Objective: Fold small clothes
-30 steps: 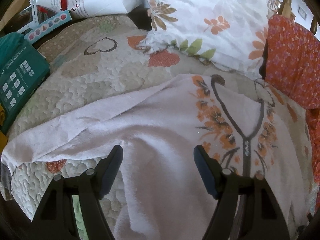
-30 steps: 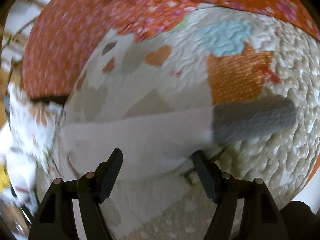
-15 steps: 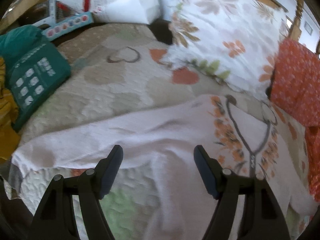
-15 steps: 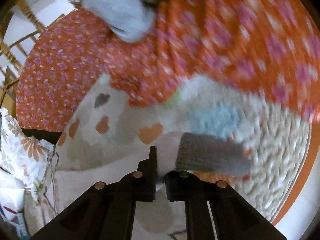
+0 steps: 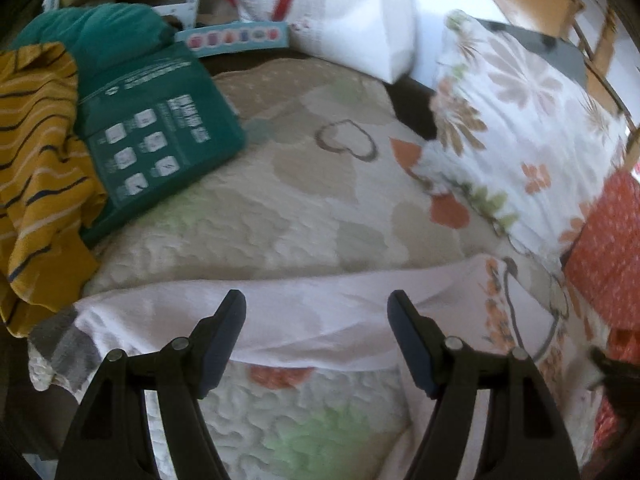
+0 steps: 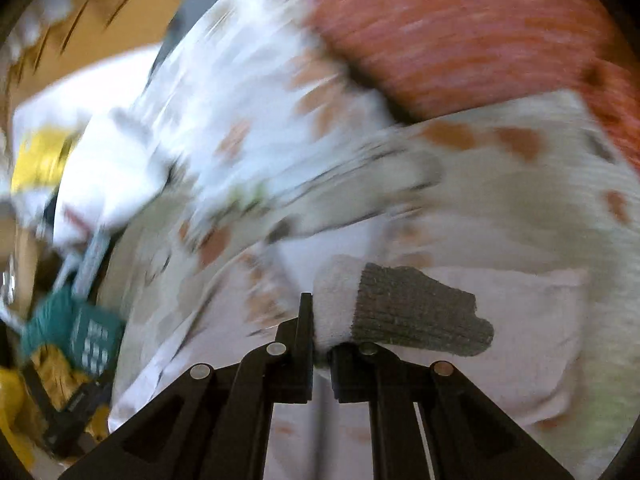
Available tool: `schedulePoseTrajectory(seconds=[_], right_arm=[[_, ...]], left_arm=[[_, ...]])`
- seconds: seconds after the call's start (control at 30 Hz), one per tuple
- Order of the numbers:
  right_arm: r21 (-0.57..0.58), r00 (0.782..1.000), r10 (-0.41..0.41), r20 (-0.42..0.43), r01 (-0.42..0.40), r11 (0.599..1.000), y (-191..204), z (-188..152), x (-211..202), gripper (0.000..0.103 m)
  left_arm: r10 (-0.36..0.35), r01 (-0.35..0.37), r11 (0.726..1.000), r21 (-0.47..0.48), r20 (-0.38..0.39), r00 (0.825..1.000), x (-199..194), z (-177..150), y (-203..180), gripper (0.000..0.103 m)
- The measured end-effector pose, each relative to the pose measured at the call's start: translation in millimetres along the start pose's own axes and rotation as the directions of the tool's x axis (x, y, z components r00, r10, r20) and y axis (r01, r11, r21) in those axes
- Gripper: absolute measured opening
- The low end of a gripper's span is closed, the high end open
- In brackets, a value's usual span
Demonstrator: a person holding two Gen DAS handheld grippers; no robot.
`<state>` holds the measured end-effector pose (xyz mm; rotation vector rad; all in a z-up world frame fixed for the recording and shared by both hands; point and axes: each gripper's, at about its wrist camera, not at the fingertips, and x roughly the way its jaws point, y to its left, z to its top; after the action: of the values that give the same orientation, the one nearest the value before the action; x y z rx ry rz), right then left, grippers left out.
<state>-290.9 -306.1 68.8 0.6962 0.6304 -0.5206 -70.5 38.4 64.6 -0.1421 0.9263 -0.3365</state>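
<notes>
A pale pink sweater (image 5: pixel 320 320) with an orange floral front and grey neckline lies spread on the quilted bed. Its left sleeve stretches to a grey cuff (image 5: pixel 60 344) at the bed's left edge. My left gripper (image 5: pixel 316 336) is open and hovers just over that sleeve. My right gripper (image 6: pixel 320 344) is shut on the other sleeve end, with its grey cuff (image 6: pixel 416 312) sticking out to the right, held over the sweater body (image 6: pixel 500 340). The right wrist view is motion-blurred.
A teal package (image 5: pixel 160 140) and a mustard striped garment (image 5: pixel 36 160) lie at the left. A floral pillow (image 5: pixel 520 120) and an orange pillow (image 5: pixel 608 248) lie at the right. A white bag (image 5: pixel 340 12) stands at the back.
My right gripper closed on the sleeve near its grey cuff and swung it over the sweater body. My left gripper drew back toward the left sleeve, staying open.
</notes>
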Motion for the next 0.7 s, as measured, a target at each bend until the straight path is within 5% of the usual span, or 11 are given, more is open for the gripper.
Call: schedulePoseTrajectory(seconds=[0.17,0.27,0.37,0.5,0.7], right_arm=[[-0.142,0.989,0.004,-0.149,-0.025,0.99,79,-31,92,0.007],[-0.204,0.962,-0.001,-0.274,-0.057,0.977,106,-51,139,0.013],[-0.17,0.921,0.124,-0.368,-0.198,0.965,115,-63,145,0.035],[-0.159,0.919,0.228,-0.322,-0.29,0.944,108,-49,108,0.043],[-0.083,0.955,0.207,-0.212,-0.228,0.97,53,-20,64,0.046]], left_arm=[[0.033,-0.032,0.999,-0.017,0.017,0.999,-5,7,21,0.072],[0.033,-0.032,0.999,-0.029,0.018,0.999,-8,9,29,0.072],[0.023,-0.022,0.999,-0.048,0.014,1.0,-8,10,33,0.073],[-0.002,0.002,0.998,-0.057,-0.006,1.0,-6,9,31,0.074],[-0.032,0.031,0.999,-0.04,-0.023,0.999,-3,5,15,0.074]])
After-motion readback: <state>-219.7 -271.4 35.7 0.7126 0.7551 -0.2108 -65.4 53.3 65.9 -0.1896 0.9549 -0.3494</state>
